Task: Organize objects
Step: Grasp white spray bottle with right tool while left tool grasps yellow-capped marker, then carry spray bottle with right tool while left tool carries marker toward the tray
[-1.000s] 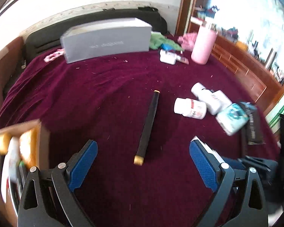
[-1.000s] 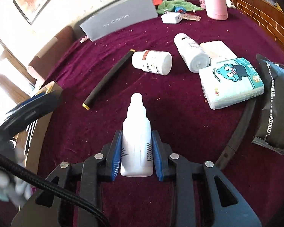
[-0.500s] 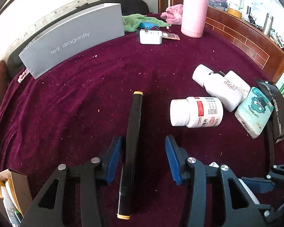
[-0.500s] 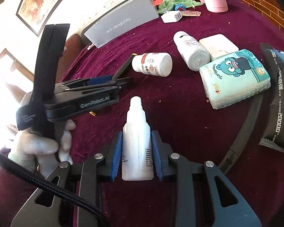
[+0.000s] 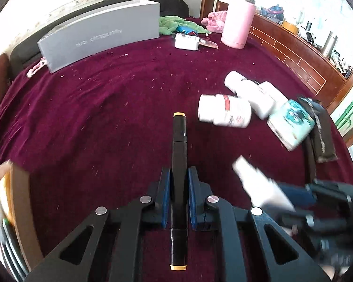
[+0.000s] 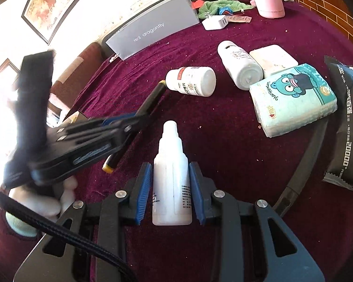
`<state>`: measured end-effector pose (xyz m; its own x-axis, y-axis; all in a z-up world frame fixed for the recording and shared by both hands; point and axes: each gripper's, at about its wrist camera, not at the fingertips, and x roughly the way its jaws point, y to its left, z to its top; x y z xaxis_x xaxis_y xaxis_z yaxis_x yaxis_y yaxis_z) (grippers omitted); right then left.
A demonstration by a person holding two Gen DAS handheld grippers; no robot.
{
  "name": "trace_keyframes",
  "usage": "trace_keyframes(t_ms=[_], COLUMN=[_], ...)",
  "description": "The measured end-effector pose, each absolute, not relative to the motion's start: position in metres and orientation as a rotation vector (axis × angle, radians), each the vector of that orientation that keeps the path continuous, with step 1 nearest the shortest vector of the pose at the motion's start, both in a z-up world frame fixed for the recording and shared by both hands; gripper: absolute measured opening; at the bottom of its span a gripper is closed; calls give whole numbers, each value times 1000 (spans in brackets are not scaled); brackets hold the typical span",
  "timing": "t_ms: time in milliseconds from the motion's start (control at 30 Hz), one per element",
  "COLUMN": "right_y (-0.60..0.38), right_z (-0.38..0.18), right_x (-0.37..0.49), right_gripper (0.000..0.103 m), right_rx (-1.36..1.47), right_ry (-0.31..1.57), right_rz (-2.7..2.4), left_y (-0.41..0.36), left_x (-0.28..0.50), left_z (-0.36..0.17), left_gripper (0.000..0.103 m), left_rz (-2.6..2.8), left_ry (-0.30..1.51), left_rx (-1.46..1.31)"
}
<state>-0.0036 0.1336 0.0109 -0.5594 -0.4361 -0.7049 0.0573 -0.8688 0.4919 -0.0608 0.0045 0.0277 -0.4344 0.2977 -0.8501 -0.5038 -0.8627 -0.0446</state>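
My left gripper (image 5: 178, 176) is shut on a black marker with yellow ends (image 5: 179, 145), held above the maroon cloth; the marker also shows in the right wrist view (image 6: 150, 103), clamped in the left gripper (image 6: 129, 122). My right gripper (image 6: 170, 171) is shut on a white dropper bottle (image 6: 170, 176), seen blurred in the left wrist view (image 5: 258, 183). A white pill bottle (image 6: 191, 81) (image 5: 223, 114), a second white bottle (image 6: 240, 64), a teal tissue pack (image 6: 291, 98) and a black packet (image 6: 348, 122) lie on the cloth.
A cardboard box (image 5: 9, 202) with items stands at the left edge. A grey "red dragonfly" box (image 5: 101, 35), white charger (image 5: 187, 42), green cloth (image 5: 171, 24) and pink flask (image 5: 238, 25) sit at the back. A wooden cabinet (image 5: 294, 47) runs along the right.
My left gripper closed fully on the marker and lifted it off the cloth. My right gripper kept hold of the dropper bottle and barely moved.
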Motion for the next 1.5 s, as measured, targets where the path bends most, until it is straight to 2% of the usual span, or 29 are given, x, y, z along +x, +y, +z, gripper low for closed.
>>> trace_keyframes(t_ms=[267,667,833,967,1000,1033,1233,1500], right_y=[132,127,115,108,107,107,114,109], right_z=[9,10,12,13,14,15,14,23], right_x=[0,5,6,6,7,7,16,42], right_gripper=[30,36,36,36,34,28,27,28], right_rx=[1281,1263,1276,1305,1315,1329,1367,1359], right_ry=[-590,-548,-438,-364,-354,-348,-452,-522], right_rz=[-2485,-2504,-2560,-2593,-2598,-2607,-2568,-2517], left_y=[-17,-2,-23,-39,-44,-47,-75,-93], left_x=[-4,19,20,36,41,44,65,87], left_z=[29,14,20,29,32,34,47,51], left_gripper=[11,12,11,11,11,11,12,12], left_rz=[2315,2456,2391,2405,2407,2408,2411,2404], left_ry=[264,327,146,99,81,71,-40,-89], left_rx=[-1315,-1226,-1265,-1240,-1232,-1230,-1203,-1180])
